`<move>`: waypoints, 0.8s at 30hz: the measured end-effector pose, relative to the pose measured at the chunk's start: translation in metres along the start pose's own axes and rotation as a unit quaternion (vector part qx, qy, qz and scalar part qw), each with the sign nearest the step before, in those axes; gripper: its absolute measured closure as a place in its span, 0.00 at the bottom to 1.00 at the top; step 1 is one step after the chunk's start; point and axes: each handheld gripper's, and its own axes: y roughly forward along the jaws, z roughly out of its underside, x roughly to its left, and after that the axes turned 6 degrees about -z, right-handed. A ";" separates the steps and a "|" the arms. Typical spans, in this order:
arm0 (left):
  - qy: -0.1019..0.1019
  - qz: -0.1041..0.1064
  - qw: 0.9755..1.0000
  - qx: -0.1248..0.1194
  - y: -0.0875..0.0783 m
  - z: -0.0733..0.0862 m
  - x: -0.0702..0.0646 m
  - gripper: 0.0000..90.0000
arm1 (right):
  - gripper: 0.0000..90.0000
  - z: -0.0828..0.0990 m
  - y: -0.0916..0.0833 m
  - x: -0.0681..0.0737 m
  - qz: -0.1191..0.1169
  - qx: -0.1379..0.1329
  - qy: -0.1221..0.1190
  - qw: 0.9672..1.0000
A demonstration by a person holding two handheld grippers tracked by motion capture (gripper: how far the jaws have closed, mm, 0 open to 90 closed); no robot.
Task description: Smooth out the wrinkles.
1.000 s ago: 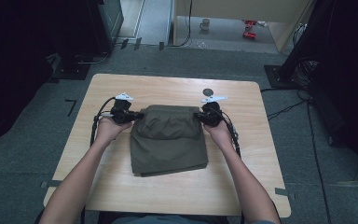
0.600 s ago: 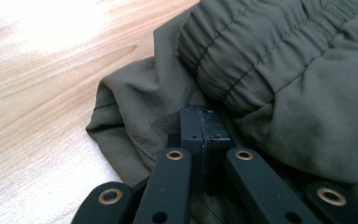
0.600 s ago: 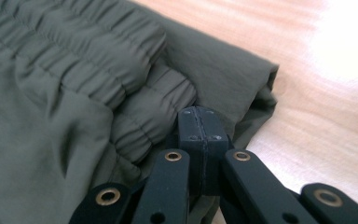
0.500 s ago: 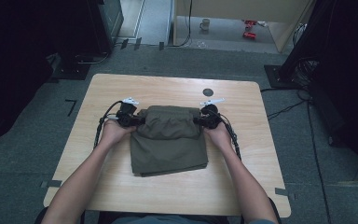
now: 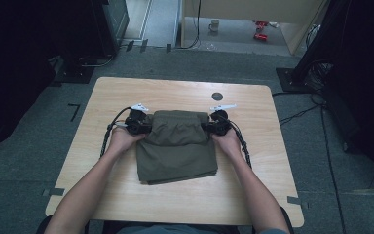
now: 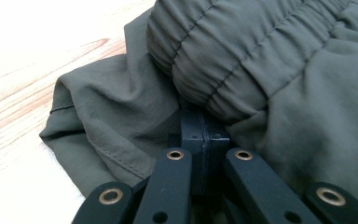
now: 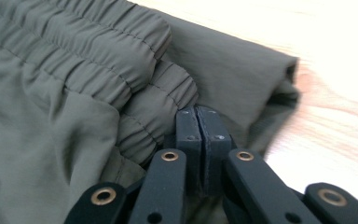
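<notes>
An olive-green garment [image 5: 177,146] with an elastic waistband lies folded in the middle of the wooden table [image 5: 126,95]. My left gripper [image 5: 143,127] sits at its left upper corner and my right gripper [image 5: 208,127] at its right upper corner. In the left gripper view the jaws are pressed together [image 6: 200,125], the garment [image 6: 284,93] bunching and creasing around their tip. In the right gripper view the jaws also stand shut [image 7: 198,116], their tip tucked under the gathered waistband of the garment [image 7: 51,116]. The pinched cloth itself is hidden by the pads.
A small dark round spot [image 5: 217,96] marks the table beyond the garment. Bare wood [image 5: 185,200] runs along the near side of the table. On the floor beyond stand a mug [image 5: 214,24], a red object [image 5: 260,29] and dark equipment stands [image 5: 311,73].
Both hands have drawn slightly toward the person and inward along the garment's top corners. The garment's outline stays nearly the same.
</notes>
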 end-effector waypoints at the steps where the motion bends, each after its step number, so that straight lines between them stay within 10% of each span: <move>1: 0.002 -0.003 1.000 0.000 0.000 0.000 -0.001 1.00 | 0.97 0.000 0.000 -0.001 -0.012 -0.003 0.007 1.000; 7: -0.006 0.004 1.000 -0.006 -0.003 0.000 0.001 1.00 | 0.96 -0.001 -0.007 0.000 -0.039 -0.013 -0.002 0.999; 24: 0.059 0.038 0.996 -0.046 -0.046 0.005 -0.027 0.98 | 0.93 0.011 -0.039 0.034 -0.037 -0.008 -0.080 0.996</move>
